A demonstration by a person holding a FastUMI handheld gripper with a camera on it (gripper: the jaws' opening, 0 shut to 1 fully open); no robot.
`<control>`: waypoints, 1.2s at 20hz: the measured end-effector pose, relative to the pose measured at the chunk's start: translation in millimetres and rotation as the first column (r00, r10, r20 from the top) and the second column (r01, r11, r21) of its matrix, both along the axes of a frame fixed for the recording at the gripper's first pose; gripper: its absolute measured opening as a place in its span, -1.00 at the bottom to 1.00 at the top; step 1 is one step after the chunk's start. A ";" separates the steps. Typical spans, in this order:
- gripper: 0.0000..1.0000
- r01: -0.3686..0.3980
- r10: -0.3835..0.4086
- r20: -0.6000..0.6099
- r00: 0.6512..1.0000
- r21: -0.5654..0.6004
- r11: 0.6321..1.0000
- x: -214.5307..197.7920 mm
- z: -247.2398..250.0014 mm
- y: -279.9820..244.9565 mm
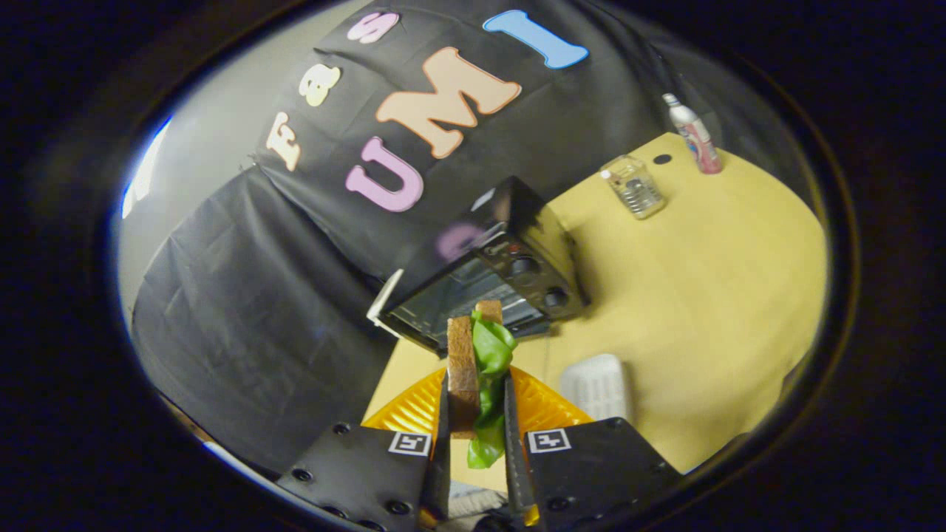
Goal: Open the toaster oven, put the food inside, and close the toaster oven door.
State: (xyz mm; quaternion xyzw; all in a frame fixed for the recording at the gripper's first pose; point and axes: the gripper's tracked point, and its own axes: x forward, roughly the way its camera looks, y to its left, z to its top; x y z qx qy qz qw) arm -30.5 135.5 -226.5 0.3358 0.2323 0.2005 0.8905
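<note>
A: What is the hand-held gripper (477,414) doing?

B: Both its fingers are clamped on a sandwich of brown bread slices with green lettuce (477,362), held upright between them. The lettuce hangs down past the bread on one side.

A: And the oven?

B: The black toaster oven with a glass door and two round knobs (491,277) stands on the pale yellow wooden desk (702,295), just beyond the sandwich, against the black cloth wall. I cannot tell whether its door is open.

A: What lies under the fingers?

B: An orange ribbed plastic plate (543,406), with a white ribbed rectangular block (597,384) just beside it on the desk.

A: Anything farther off?

B: A clear glass jar (634,186) and a pink-and-white bottle (693,134), well apart from the oven.
</note>
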 end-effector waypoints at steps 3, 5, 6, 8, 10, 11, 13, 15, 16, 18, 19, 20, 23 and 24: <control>-0.34 -0.028 0.030 -0.015 0.999 0.139 0.990 16.1 -12.2 47.8; -0.34 -0.034 0.044 -0.031 0.999 0.269 0.963 30.6 -14.3 78.8; -0.34 -0.028 0.039 -0.029 0.999 0.310 0.950 39.9 -14.9 90.2; -0.34 0.003 0.003 -0.017 1.000 0.332 0.943 61.2 -19.7 106.6; -0.34 0.059 -0.058 -0.012 0.998 0.340 0.939 81.7 -24.2 117.4; -0.34 0.089 -0.092 -0.008 0.996 0.350 0.933 91.0 -22.7 119.4; -0.35 0.155 -0.162 -0.009 0.987 0.362 0.919 107.1 -25.1 118.1; -0.34 0.221 -0.225 -0.031 0.974 0.356 0.908 127.7 -33.5 115.4; -0.34 0.247 -0.253 -0.034 0.967 0.369 0.896 137.4 -32.8 112.4; -0.34 0.288 -0.301 -0.032 0.953 0.405 0.868 152.0 -28.0 108.5; -0.35 0.307 -0.325 -0.029 0.945 0.413 0.857 159.0 -26.4 105.6; -0.35 0.329 -0.348 -0.030 0.937 0.405 0.853 166.1 -28.3 103.7; -0.35 0.386 -0.406 -0.032 0.913 0.389 0.837 183.1 -31.6 99.3; -0.34 0.396 -0.414 -0.038 0.910 0.383 0.835 188.5 -33.7 100.0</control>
